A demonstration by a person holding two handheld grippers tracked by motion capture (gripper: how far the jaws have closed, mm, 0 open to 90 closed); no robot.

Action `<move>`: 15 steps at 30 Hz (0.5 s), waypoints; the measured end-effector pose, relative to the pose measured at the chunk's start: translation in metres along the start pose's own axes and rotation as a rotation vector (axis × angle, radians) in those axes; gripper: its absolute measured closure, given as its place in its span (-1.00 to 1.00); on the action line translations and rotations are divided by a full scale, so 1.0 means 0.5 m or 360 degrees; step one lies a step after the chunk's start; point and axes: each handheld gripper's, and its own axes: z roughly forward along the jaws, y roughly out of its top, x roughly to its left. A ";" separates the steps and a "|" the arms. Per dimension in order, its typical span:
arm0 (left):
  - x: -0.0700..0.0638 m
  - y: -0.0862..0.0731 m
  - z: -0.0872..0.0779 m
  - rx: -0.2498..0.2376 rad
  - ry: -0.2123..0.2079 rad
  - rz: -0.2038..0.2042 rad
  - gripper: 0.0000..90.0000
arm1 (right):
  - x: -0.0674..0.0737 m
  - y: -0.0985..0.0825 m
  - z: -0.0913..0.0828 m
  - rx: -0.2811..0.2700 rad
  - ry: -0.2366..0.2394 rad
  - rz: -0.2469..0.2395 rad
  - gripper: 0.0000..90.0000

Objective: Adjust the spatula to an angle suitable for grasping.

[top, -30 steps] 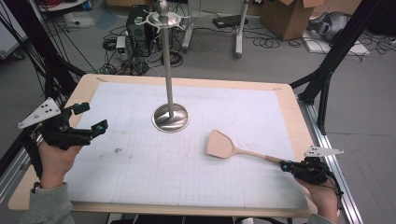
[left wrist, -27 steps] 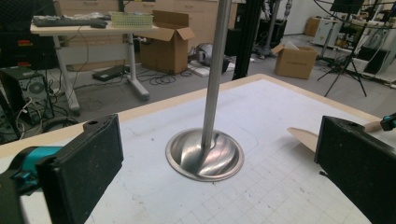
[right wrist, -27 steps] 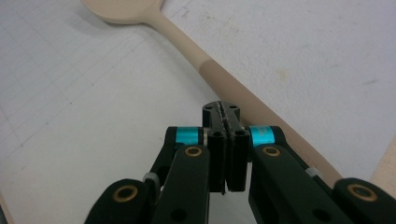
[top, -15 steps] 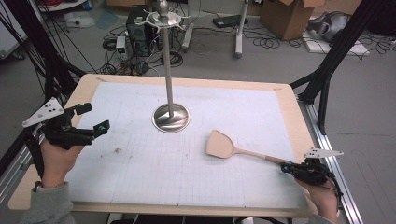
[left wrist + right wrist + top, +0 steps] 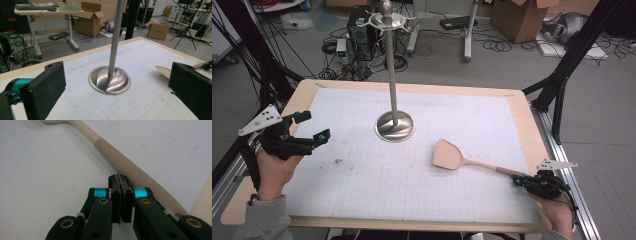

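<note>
Low at the table edge, right gripper (image 5: 518, 181) fingers pressed together (beside spatula (image 5: 462, 159) handle).

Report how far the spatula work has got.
Done: nothing visible; the wooden spatula lies flat on the table. In hand: the right gripper, jaws shut and empty, sits beside the handle's end. The left gripper waits open. Left: gripping and lifting, perhaps toward the metal stand.

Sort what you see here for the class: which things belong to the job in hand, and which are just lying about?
In the job:
- wooden spatula, lying on the table beside the shut right gripper
- metal stand, upright mid-table, probably part of it
- left gripper, open, holding nothing

Lying about:
- cardboard boxes on the floor
- cables on the floor
- computer tower
</note>
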 end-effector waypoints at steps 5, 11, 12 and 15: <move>0.001 -0.001 0.001 0.0005 0.0004 -0.0005 -0.96 | -0.001 0.001 0.002 -0.0011 -0.0016 -0.0016 1.00; -0.004 -0.002 0.003 0.0007 0.0008 0.0014 -0.96 | -0.005 0.001 0.004 -0.0047 -0.0089 0.0002 1.00; -0.005 -0.002 0.003 0.0012 0.0010 0.0018 -0.96 | -0.007 0.001 0.004 -0.0054 -0.0103 0.0011 1.00; -0.005 -0.003 0.005 0.0021 0.0013 0.0018 -0.96 | -0.011 0.000 0.007 -0.0082 -0.0111 0.0030 1.00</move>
